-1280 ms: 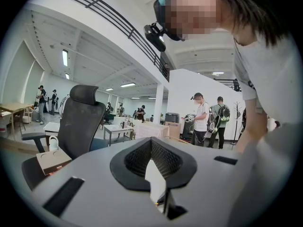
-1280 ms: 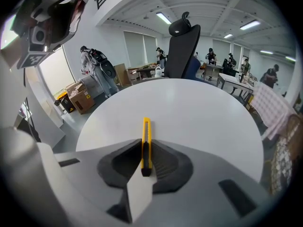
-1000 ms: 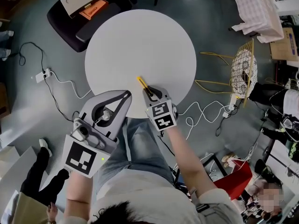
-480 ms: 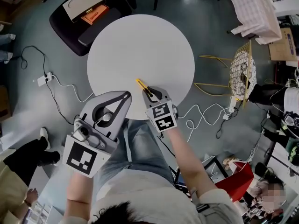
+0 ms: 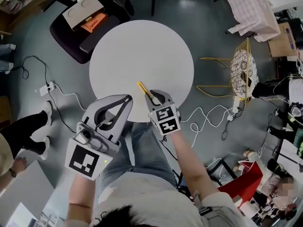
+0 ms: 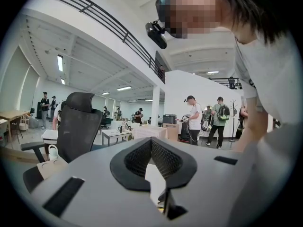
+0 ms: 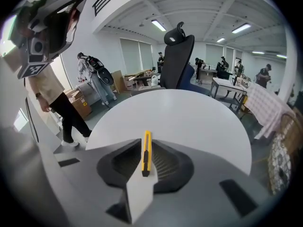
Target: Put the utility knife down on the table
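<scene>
Yellow utility knife (image 7: 146, 151) clamped between jaws of right hand-held gripper (image 5: 150, 96). Knife body in line with jaws, front end sticking out past fingertips. Knife sits over near edge of round white desk (image 5: 142, 51); contact with desk surface: cannot tell. Left hand-held gripper (image 5: 127, 99) clenched, jaws tip to tip, nothing between them. It's just left of right one, at desk's near rim. Black office chair (image 5: 71, 32) at desk's far-left side, flat cardboard box (image 5: 85, 6) on seat.

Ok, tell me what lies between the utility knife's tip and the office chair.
Only bare white table; the head view shows nothing between the utility knife in the right hand-held gripper and the office chair.
</scene>
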A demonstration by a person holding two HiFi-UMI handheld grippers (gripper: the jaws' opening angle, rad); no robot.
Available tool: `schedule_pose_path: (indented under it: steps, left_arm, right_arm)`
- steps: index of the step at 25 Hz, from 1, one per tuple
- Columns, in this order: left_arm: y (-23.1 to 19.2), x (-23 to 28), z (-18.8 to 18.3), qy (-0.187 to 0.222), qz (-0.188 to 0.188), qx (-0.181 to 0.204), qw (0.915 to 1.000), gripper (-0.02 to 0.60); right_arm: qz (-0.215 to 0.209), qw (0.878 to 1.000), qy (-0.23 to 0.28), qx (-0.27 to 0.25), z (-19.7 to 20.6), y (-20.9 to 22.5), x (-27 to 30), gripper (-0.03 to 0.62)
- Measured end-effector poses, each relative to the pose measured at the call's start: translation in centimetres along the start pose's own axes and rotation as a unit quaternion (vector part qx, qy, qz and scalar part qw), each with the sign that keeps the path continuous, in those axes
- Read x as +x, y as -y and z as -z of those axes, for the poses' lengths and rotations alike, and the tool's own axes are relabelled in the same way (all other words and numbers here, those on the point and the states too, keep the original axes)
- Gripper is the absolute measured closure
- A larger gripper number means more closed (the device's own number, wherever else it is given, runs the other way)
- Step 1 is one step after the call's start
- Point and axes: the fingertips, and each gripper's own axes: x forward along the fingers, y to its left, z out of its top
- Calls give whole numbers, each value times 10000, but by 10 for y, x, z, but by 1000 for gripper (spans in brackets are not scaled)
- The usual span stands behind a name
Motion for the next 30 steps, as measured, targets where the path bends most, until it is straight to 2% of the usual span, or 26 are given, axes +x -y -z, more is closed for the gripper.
schedule_pose_path:
  steps: [2,5,16,21,30]
  left_arm:
    - [1,-1,-2,27,52,20,10000,572]
    - [1,-6,-4,67,153,52,9998,572]
    - [13,-29,-21,247,856,210,9958,572]
    - [31,-44,-28,320,1187,340,9918,572]
    - [62,-82,-38,414,1655,504,9841,572]
  right_arm:
    - [60,9999,106,-15,-4,-1,-5,523]
    - [201,9992,336,-28,-18,-5,-14,585]
    - [650,9891,1305,187,-78,-39,-74,586]
    - [859,9775,1902,319,-99,-64,-119,586]
    - [1319,9478,2874,399,-129,-115,-205,586]
